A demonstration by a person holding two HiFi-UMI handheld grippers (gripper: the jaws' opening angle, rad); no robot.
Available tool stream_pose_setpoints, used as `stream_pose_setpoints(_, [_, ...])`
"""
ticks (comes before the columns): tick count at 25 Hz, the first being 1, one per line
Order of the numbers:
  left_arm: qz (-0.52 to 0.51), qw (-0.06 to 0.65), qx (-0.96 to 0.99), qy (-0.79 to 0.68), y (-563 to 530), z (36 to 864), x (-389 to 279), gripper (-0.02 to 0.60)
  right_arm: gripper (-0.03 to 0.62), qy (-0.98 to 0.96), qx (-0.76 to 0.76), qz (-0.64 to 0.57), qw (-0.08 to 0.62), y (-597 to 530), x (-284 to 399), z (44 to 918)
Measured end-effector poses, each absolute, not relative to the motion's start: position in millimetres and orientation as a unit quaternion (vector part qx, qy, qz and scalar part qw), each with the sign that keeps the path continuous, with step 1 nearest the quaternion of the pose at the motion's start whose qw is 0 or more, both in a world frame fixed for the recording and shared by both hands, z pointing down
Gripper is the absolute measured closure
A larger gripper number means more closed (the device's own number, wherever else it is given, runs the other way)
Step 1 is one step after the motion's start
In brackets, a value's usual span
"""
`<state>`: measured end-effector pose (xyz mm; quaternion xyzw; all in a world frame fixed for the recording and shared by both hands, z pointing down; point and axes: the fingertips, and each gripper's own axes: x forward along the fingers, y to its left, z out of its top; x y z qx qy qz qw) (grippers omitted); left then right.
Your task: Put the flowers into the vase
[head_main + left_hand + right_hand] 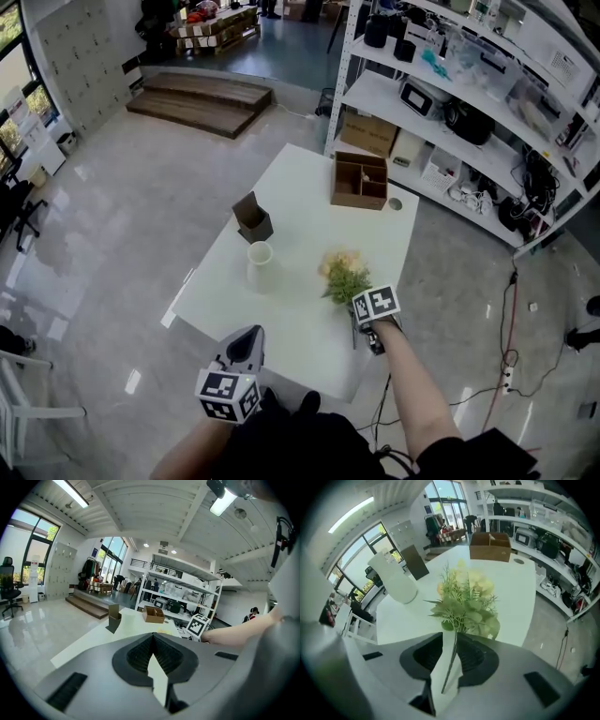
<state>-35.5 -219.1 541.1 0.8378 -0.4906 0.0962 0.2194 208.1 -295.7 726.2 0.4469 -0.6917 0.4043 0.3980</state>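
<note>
From head view, right hand-held gripper (364,309) hides flowers (343,274) stems.

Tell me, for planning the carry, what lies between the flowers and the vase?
Nothing: in the head view, bare table separates the flowers from the vase.

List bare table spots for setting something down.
Free: near-left corner of the table, this side of the vase; the stretch between dark box and wooden box. Crowded: near-right edge, flowers, stem between the jaws of the open right gripper.
</note>
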Motion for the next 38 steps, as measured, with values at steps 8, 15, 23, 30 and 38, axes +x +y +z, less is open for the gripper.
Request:
stream_pose_setpoints(8, [0.098, 0.227, 0.831, -0.498, -220.3, 544.7, -41.7, 0.578, 0.487, -0.642, 0.436, 0.437, 0.454, -307.2, 215.1, 763.7])
stream_pose_setpoints(15, [0.100, 0.232, 0.826, -0.504, -221.7, 549.5, -46.3, 0.578, 0.511, -0.607, 0.428, 0.458, 0.488, -310.1, 217.4, 779.8])
stream_pose_setpoints(23, [0.097, 0.225, 0.832, -0.497, -225.8, 546.2, -40.5, 0.578, 0.549, -0.597, 0.443, 0.466, 0.479, -311.1, 218.0, 779.0])
stream_pose_setpoints(30, [0.091, 0.221, 0.838, -0.490, -226.7, 542.8, -34.6, 0.578, 0.565, -0.611, 0.459, 0.461, 0.451, -313.4, 217.3, 764.4])
stream_pose_setpoints(38, [0.082, 0.216, 0.842, -0.487, -223.0, 533.7, -30.4, 0.578, 0.568, -0.667, 0.502, 0.424, 0.351, -329.3, 214.9, 711.9])
